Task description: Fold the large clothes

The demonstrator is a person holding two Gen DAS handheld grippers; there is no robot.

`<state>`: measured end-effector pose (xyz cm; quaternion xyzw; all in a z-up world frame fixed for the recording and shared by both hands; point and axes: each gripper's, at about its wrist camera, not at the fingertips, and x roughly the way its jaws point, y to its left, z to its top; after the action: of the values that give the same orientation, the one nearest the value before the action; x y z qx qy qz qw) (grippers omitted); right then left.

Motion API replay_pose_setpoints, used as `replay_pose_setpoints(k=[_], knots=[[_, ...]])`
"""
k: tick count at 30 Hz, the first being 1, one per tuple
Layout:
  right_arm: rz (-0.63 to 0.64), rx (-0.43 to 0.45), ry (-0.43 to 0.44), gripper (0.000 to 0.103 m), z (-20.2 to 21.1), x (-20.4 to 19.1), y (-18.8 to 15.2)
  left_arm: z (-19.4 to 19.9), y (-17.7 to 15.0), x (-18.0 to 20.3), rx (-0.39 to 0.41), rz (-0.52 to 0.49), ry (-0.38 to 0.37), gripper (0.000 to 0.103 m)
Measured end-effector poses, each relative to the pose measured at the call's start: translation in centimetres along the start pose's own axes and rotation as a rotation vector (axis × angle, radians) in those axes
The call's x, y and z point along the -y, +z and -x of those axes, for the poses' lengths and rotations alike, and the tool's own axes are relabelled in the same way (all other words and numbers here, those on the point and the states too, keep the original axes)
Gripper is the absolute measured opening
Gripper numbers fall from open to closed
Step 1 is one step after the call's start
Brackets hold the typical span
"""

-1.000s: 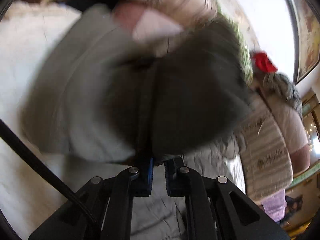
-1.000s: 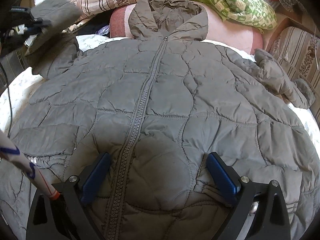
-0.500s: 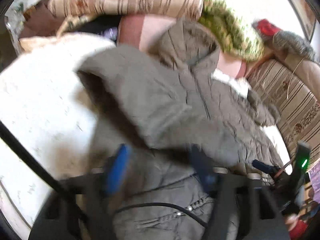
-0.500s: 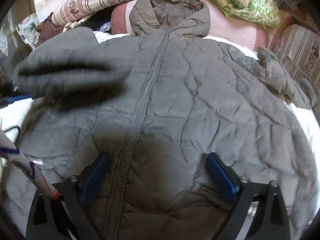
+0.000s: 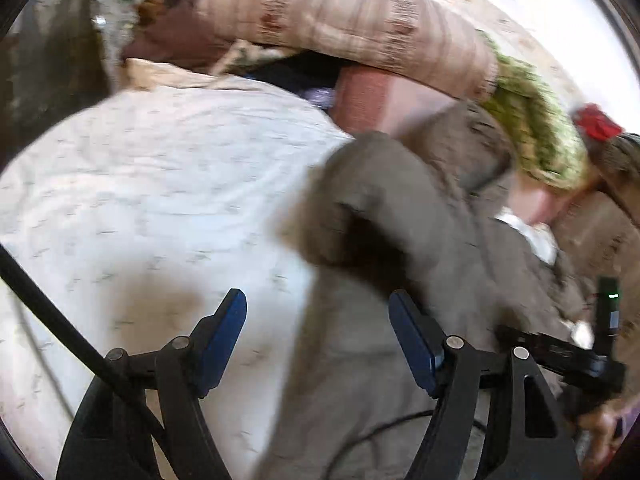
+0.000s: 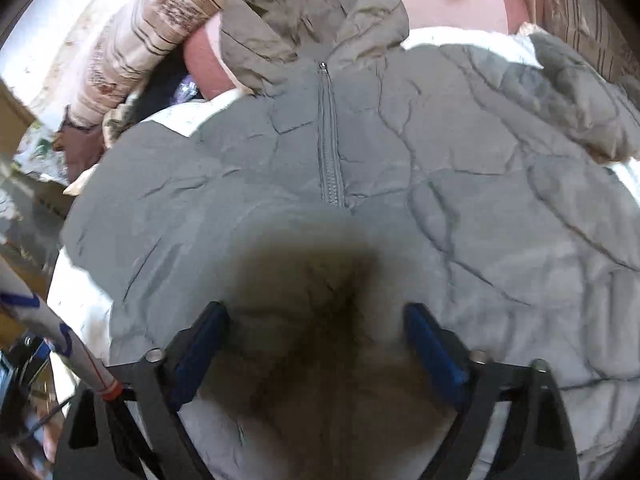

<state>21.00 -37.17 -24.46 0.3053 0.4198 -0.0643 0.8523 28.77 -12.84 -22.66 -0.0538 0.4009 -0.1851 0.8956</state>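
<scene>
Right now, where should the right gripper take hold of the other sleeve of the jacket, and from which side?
Probably at the cuff end of the unfolded sleeve, coming from the jacket's outer edge: it lies spread outward, free for the open right gripper.

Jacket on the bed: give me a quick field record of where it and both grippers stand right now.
jacket: grey-brown quilted jacket, front up on the white bedsheet
zipper: closed
hood: against the pink cushion
left sleeve: folded across the chest
right sleeve: out to the side
left gripper: open, empty
right gripper: open, over the sleeve cuff
</scene>
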Motion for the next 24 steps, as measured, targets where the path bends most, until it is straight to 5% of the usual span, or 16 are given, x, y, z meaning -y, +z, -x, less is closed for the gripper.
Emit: replay_pose_setpoints(k=[1, 2, 4, 10, 14, 24], knots=[[-0.006, -0.013, 0.017, 0.044, -0.4, -0.6, 0.4, -0.2, 0.1, -0.4, 0.0, 0.015, 0.021, 0.073], [0.001, -0.041, 0.028, 0.042, -0.5, -1.0, 0.9, -0.4, 0.1, -0.7, -0.007, 0.032, 0.031, 0.073], [0.047, -0.046, 0.016, 0.018, 0.0, -2.0, 2.2, -0.7, 0.1, -1.1, -0.02, 0.059, 0.032, 0.073], [0.104, 0.106, -0.209, 0.014, 4.7, 0.3, 7.7, -1.3, -0.1, -1.1, -0.04, 0.065, 0.059, 0.073], [0.074, 0.13, -0.363, 0.014, 5.2, 4.2, 11.0, -2.8, -0.7, 0.2, -0.095, 0.046, 0.072, 0.073], [-0.004, 0.023, -0.44, 0.021, -1.6, 10.6, 10.9, -6.7, -2.6, 2.2, -0.202, -0.022, 0.132, 0.073]])
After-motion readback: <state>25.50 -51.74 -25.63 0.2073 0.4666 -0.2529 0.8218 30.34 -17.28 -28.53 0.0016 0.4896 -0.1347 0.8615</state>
